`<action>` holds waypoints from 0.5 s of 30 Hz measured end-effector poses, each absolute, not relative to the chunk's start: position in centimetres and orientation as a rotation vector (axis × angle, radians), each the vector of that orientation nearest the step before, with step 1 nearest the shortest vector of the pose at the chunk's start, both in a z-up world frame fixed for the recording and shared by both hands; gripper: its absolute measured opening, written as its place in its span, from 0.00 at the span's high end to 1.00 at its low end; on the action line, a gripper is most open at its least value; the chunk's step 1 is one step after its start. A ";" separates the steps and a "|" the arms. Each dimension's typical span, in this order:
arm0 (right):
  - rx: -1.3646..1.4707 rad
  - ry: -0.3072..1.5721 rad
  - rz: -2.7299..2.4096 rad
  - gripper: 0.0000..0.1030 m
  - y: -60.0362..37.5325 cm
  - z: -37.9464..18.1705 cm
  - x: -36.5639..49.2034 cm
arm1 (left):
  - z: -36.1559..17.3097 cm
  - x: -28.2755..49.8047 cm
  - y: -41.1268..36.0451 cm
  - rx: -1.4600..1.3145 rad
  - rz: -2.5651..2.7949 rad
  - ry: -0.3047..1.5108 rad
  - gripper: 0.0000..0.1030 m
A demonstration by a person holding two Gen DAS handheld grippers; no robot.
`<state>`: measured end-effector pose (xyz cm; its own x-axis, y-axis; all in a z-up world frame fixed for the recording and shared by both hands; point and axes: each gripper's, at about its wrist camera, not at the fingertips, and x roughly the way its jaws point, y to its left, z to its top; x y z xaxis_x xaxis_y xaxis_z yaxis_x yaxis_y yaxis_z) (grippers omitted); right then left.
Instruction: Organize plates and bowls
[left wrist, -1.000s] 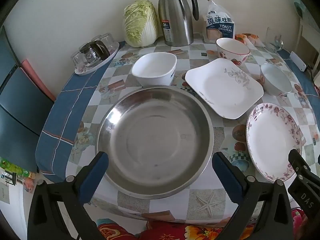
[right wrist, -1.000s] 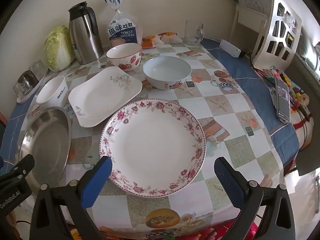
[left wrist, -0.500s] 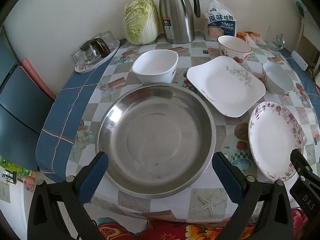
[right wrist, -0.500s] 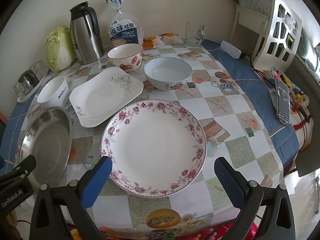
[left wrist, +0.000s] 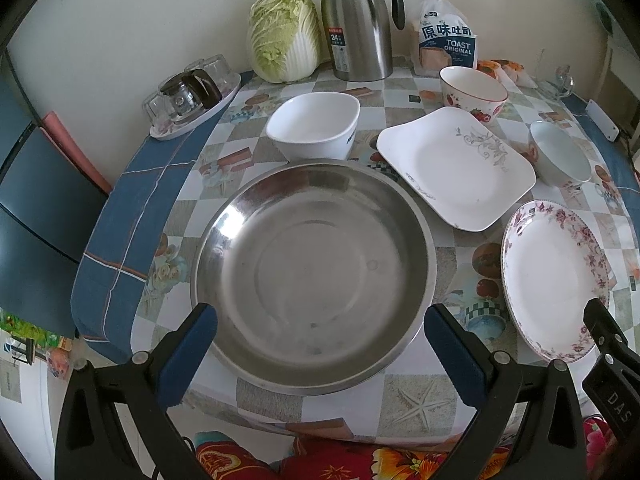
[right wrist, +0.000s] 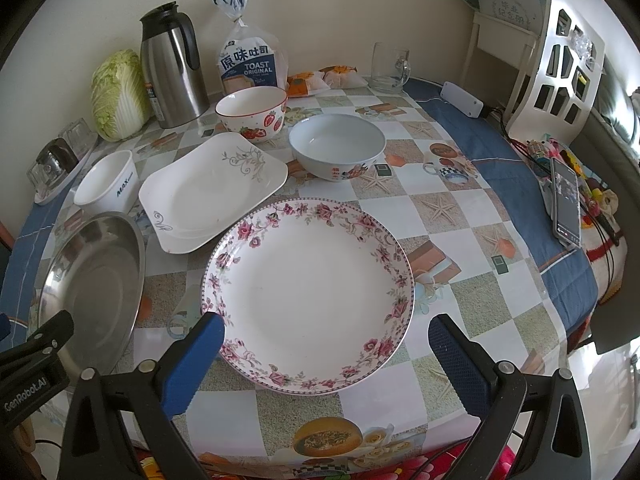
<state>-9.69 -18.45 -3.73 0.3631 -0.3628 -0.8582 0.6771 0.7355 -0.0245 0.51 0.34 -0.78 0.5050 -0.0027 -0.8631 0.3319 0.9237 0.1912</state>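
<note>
Both tongs spread wide, empty: your right tongs [right wrist: 322, 364] straddle the floral plate's [right wrist: 308, 296] near rim, your left tongs [left wrist: 318, 354] the steel basin's [left wrist: 314, 280].

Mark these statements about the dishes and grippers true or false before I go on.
1. Both the left gripper and the right gripper are open and hold nothing. True.
2. The round floral-rimmed plate is stacked on the white square plate. False: it lies on the table beside it.
3. The large round steel basin is empty. True.
4. The strawberry-patterned bowl sits inside the plain white round bowl. False: they stand side by side, apart.
5. The steel thermos jug lies tipped over. False: it stands upright.
</note>
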 end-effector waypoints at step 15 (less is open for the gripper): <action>0.361 0.992 -0.689 0.00 -18.4 -3.7 -9.7 | -0.9 0.7 0.4 0.353 -0.203 1.040 0.00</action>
